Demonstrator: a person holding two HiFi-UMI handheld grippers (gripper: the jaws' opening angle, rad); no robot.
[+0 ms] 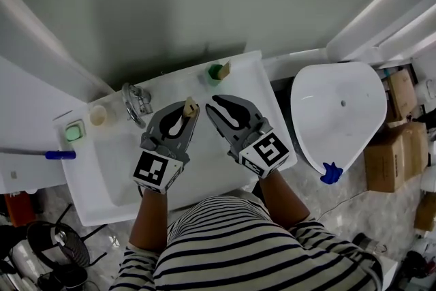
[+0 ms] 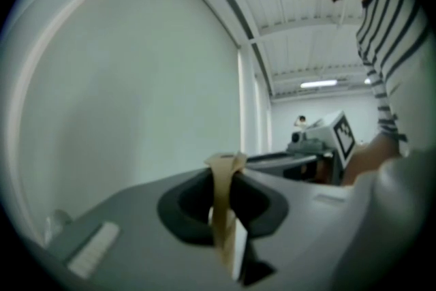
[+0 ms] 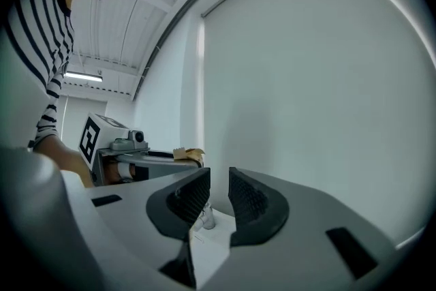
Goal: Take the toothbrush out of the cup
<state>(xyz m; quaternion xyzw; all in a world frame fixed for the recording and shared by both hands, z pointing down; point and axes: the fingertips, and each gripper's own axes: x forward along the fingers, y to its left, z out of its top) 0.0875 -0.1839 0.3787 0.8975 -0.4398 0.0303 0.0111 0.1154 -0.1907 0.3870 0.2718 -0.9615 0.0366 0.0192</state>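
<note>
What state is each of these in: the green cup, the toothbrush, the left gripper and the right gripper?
green cup, upright on the back rim of the basin, toothbrush inside.
toothbrush, standing in the cup, not gripped.
left gripper, jaws shut on a tan piece.
right gripper, jaws slightly apart, nothing between them.

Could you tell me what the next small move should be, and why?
Probably ease the right gripper forward to the green cup: its jaws stand apart and empty, the toothbrush stands in that cup, and the left gripper is shut on a tan strip.
</note>
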